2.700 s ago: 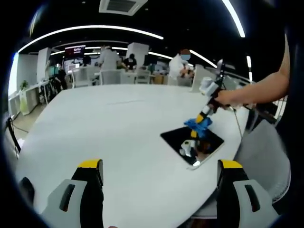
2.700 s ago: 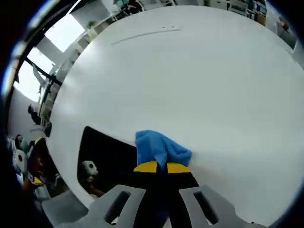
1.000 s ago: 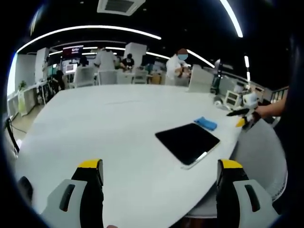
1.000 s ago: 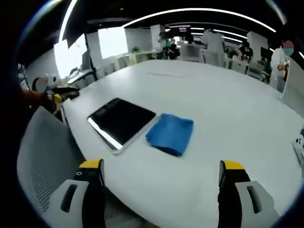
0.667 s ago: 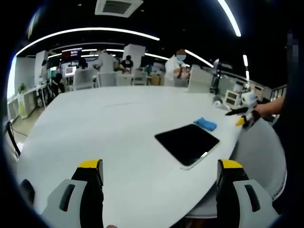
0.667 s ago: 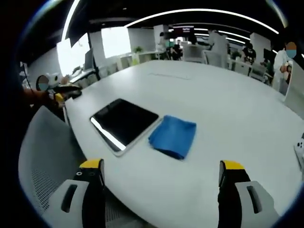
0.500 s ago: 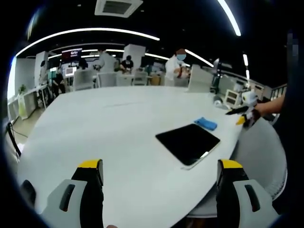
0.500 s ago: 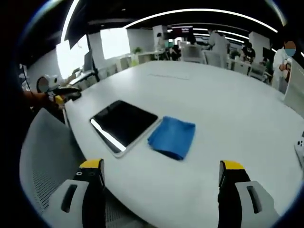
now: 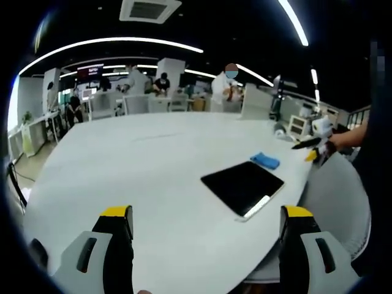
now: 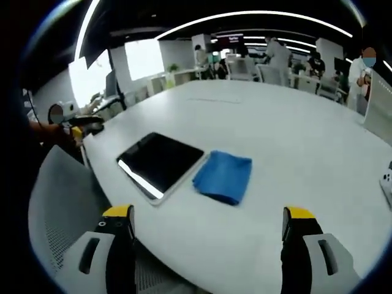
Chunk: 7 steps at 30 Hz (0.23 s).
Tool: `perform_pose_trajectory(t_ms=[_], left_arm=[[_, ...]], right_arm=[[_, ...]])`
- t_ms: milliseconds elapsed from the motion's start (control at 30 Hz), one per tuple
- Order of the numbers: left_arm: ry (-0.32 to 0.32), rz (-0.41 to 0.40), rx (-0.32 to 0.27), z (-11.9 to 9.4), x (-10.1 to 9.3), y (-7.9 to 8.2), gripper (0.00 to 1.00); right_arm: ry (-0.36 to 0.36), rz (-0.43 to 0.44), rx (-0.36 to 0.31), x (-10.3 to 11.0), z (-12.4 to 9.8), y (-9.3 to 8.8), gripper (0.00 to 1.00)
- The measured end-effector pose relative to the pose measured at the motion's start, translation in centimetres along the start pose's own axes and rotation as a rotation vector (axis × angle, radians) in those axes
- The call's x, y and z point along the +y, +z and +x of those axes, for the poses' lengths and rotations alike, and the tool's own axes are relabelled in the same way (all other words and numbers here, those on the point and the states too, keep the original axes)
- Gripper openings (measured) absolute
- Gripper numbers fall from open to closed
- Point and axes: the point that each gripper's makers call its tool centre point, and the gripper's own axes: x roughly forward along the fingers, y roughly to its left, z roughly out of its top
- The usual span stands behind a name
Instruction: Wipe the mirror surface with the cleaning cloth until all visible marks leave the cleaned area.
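bright strip lights curve over an open office where a large white worktop [image 10: 294, 141] carries a dark mirror [image 10: 160, 161] and a blue cleaning cloth [image 10: 224, 176]. seen from the right gripper view, the mirror lies flat close to the worktop's near edge, its glossy face dark with a bright band of reflected light along the nearest side, and the folded cloth lies just beside it, touching or almost touching its edge. the right tool [image 10: 208, 245] hangs over that near edge with its yellow-tipped jaws spread wide and nothing between them. the left gripper view takes in the same pair from another side of the worktop: the mirror [image 9: 243, 185] near the far right edge, the cloth [image 9: 264, 160] just beyond it. the left tool [image 9: 206, 245] is likewise wide open and empty, its jaws above bare worktop [image 9: 141, 165]. a grey mesh chair [image 10: 58, 208] stands against the edge nearest the mirror. people [image 9: 228, 84] sit and stand at desks in the background.
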Motion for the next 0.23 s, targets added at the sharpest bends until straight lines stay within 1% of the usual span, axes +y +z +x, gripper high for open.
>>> perform_pose_trajectory(t_ms=[133,233], left_arm=[[-0.011,0.012,-0.009,0.18,-0.07,0.60,1.00],[0.001,-0.009,-0.027,0.23,0.54,0.94,1.00]], right_arm=[[-0.011,0.019,-0.010,0.44,-0.08,0.21,1.00],[-0.016,0.018,-0.021,0.58,-0.11,0.46,1.00]])
